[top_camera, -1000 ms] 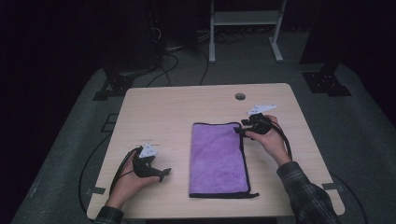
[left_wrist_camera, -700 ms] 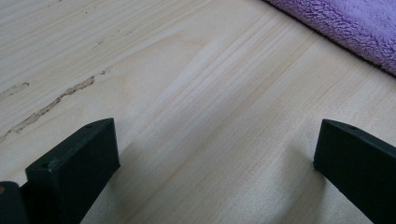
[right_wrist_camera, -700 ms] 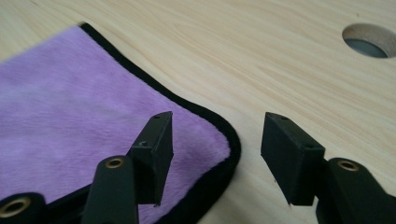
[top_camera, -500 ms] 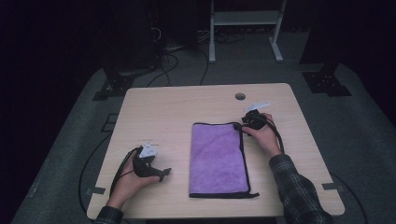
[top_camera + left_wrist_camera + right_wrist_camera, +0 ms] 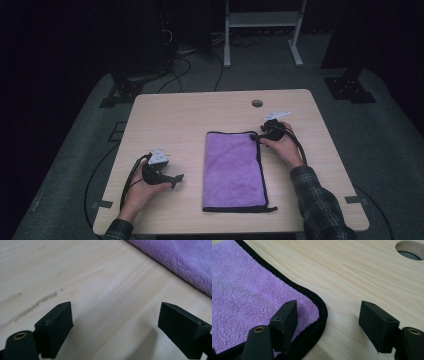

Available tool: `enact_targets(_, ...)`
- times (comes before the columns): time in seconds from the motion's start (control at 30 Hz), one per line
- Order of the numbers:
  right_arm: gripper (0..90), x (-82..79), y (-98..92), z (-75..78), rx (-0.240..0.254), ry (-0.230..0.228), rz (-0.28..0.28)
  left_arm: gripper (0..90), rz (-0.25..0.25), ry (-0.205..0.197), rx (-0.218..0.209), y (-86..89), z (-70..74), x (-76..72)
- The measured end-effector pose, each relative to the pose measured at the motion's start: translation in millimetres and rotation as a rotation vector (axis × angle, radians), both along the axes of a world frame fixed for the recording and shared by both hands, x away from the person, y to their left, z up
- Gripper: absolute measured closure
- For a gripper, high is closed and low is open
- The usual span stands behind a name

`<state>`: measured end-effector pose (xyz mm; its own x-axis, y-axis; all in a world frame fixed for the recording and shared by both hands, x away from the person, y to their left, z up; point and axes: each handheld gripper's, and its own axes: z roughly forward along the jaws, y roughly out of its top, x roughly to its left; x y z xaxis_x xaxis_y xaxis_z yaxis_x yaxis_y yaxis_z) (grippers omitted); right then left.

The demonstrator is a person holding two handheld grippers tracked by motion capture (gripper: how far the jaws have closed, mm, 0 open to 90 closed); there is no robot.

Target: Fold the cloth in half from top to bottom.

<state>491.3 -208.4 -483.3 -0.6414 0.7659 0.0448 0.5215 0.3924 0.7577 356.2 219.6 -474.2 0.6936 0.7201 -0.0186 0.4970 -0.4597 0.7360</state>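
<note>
A folded purple towel (image 5: 234,170) with black trim lies on the wooden table (image 5: 190,115), right of centre. My right gripper (image 5: 263,132) is low at the towel's far right corner. It is open and its jaws have just been opening. In the right gripper view (image 5: 329,308) one jaw stands over the towel (image 5: 249,290) and the other over bare wood, with the trimmed corner between them, unpressed. My left gripper (image 5: 175,179) rests open on bare wood left of the towel. Its jaws have just been closing a little, with nothing between them (image 5: 115,315). The towel's edge (image 5: 185,262) lies beyond.
A round cable hole (image 5: 257,103) is in the tabletop just beyond the right gripper, also seen close up (image 5: 410,250). Black cables trail from both grippers toward the front edge. Behind the table stand a white frame (image 5: 262,20) and floor cables.
The right hand has sunk toward the towel's far right corner. The left hand has stayed where it was.
</note>
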Motion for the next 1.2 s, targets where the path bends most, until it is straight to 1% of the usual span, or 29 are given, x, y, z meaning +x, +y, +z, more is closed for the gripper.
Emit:
enact_targets(0.1,29.7,0.7,0.3,-0.1,-0.003,-0.002,0.004,13.8,-0.008,-0.016,-0.003,-6.9,7.2,10.2)
enact_targets(0.17,29.7,1.1,0.5,-0.1,-0.005,-0.005,0.006,15.2,-0.026,-0.029,0.017,-15.0,13.2,20.7)
enact_targets(0.23,29.7,1.3,0.5,-0.2,-0.005,-0.005,0.007,16.4,-0.044,-0.028,0.019,-24.7,18.4,32.4)
enact_targets(0.3,29.7,1.7,0.2,-0.1,-0.006,-0.005,0.011,18.3,-0.059,-0.032,0.016,-35.0,22.4,44.8)
enact_targets(0.33,29.7,1.9,0.2,-0.1,-0.007,-0.004,0.012,19.1,-0.060,-0.029,0.016,-40.0,24.1,51.2)
enact_targets(0.43,29.7,2.0,0.4,-0.1,-0.006,-0.002,0.012,19.2,-0.059,-0.035,0.004,-52.5,28.2,70.1)
enact_targets(0.57,29.7,2.1,0.3,-0.1,-0.006,-0.001,0.014,21.7,-0.063,-0.043,-0.010,-67.1,31.8,93.4)
enact_targets(0.6,29.7,2.2,0.3,-0.1,-0.006,-0.001,0.014,23.4,-0.065,-0.041,-0.013,-70.8,31.7,98.9)
enact_targets(0.7,29.7,2.2,0.3,-0.1,-0.006,-0.001,0.014,25.8,-0.073,-0.045,-0.001,-80.8,29.0,113.6)
enact_targets(0.77,29.7,2.2,0.3,-0.1,-0.006,-0.001,0.014,27.1,-0.073,-0.043,0.002,-86.5,24.6,122.0)
enact_targets(0.8,29.7,2.2,0.3,-0.1,-0.006,-0.001,0.014,28.5,-0.069,-0.037,0.012,-88.5,21.8,125.7)
enact_targets(0.87,29.7,2.3,0.3,-0.1,-0.006,-0.002,0.015,30.8,-0.061,-0.022,0.008,-91.6,16.1,132.1)
enact_targets(0.93,29.7,2.3,0.3,-0.1,-0.006,-0.001,0.015,33.9,-0.051,-0.011,-0.001,-94.5,11.0,136.5)
enact_targets(1.0,29.8,2.4,0.2,-0.1,-0.006,-0.002,0.017,36.5,-0.052,0.000,-0.007,-98.0,5.3,140.4)
enact_targets(1.07,29.8,2.5,0.3,-0.1,-0.004,-0.001,0.017,38.7,-0.050,0.012,0.004,-99.6,2.5,141.8)
enact_targets(1.1,29.8,2.5,0.3,-0.1,-0.004,-0.001,0.017,39.9,-0.056,0.025,-0.001,-99.8,0.9,142.8)
enact_targets(1.13,29.9,2.4,0.4,-0.1,-0.004,-0.001,0.017,42.2,-0.056,0.027,-0.011,-99.0,0.5,143.6)
enact_targets(1.2,33.5,2.1,0.3,0.0,-0.002,-0.004,0.031,45.1,-0.066,0.030,-0.017,-98.4,0.7,144.1)
